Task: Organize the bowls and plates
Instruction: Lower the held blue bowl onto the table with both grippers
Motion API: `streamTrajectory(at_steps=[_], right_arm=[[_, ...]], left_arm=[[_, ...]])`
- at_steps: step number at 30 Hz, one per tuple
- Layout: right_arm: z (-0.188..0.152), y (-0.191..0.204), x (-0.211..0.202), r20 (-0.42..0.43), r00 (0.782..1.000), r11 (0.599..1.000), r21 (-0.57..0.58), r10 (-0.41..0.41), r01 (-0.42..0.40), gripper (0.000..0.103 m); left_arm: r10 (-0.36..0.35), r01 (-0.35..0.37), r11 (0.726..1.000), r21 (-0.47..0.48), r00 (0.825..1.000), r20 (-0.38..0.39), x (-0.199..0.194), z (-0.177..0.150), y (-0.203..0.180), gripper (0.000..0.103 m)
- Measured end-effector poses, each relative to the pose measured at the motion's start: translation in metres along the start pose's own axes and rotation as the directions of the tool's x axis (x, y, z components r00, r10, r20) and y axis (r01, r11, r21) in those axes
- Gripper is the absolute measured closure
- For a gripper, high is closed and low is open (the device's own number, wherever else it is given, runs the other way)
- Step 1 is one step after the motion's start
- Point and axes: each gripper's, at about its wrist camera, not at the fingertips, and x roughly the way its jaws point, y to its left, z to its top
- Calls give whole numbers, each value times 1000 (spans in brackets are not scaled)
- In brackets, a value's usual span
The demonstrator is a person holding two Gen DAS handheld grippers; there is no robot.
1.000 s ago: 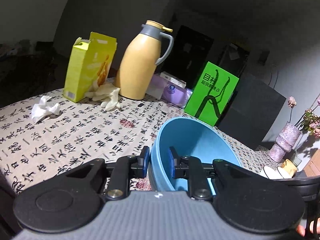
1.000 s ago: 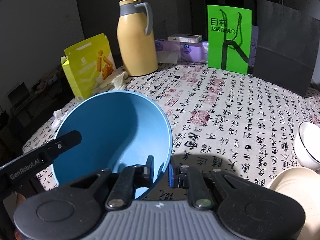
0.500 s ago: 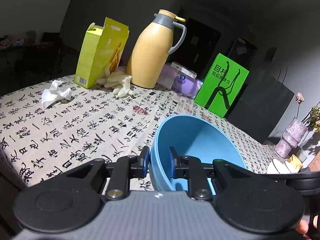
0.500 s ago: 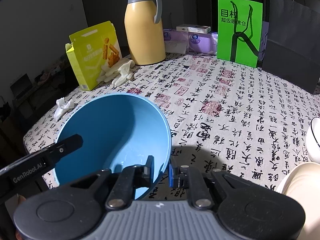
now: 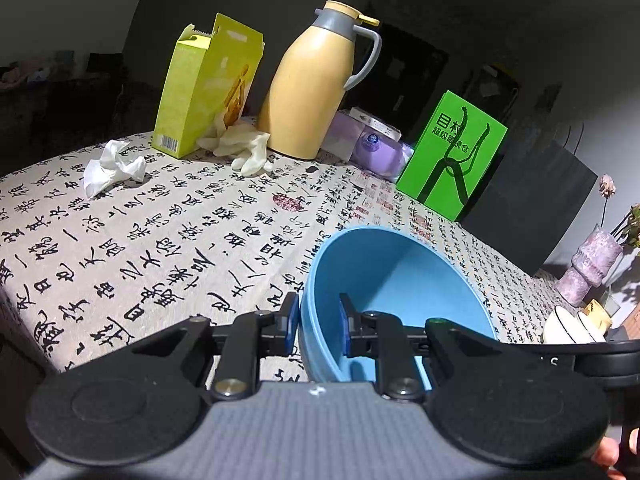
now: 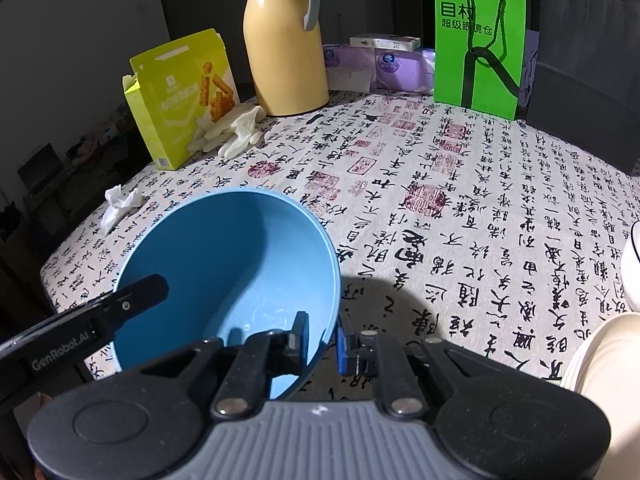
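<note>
The table point(image 6: 460, 208) wears a cloth printed with black calligraphy. On it at 12 o'clock stands a yellow thermos jug point(image 6: 282, 44), with a green card point(image 6: 478, 42) at 1 o'clock and a yellow carton point(image 6: 182, 96) at 10 o'clock. The blue bowl point(image 6: 228, 272) is tilted above the near table edge, at 7 o'clock in the right wrist view. The left tongs point(image 5: 318, 322) and right tongs point(image 6: 322, 338) are each nearly closed, pinching opposite sides of its rim. A crumpled tissue point(image 6: 120, 206) lies at 9 o'clock.
</note>
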Motion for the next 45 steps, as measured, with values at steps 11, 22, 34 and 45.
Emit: streamTrajectory(at_steps=[11,22,34,45], right_arm=[[-1,-4,6,-9,1000,1000,23,10,-10,90],[0,-7,10,-11,999,999,45,30,-29,83],[-1,-12,8,-8,998,996,70,57,-56,80],[-4,-14,-8,28,997,995,67,76,-77,63]], left_arm=[[1,-1,1000,-3,1000,-7,2,0,0,83],[3,-3,1000,0,1000,-22,6,1,0,82],[-15,15,1000,13,1000,-3,1,3,-2,68],[-13,11,999,40,999,41,-11,6,-9,40]])
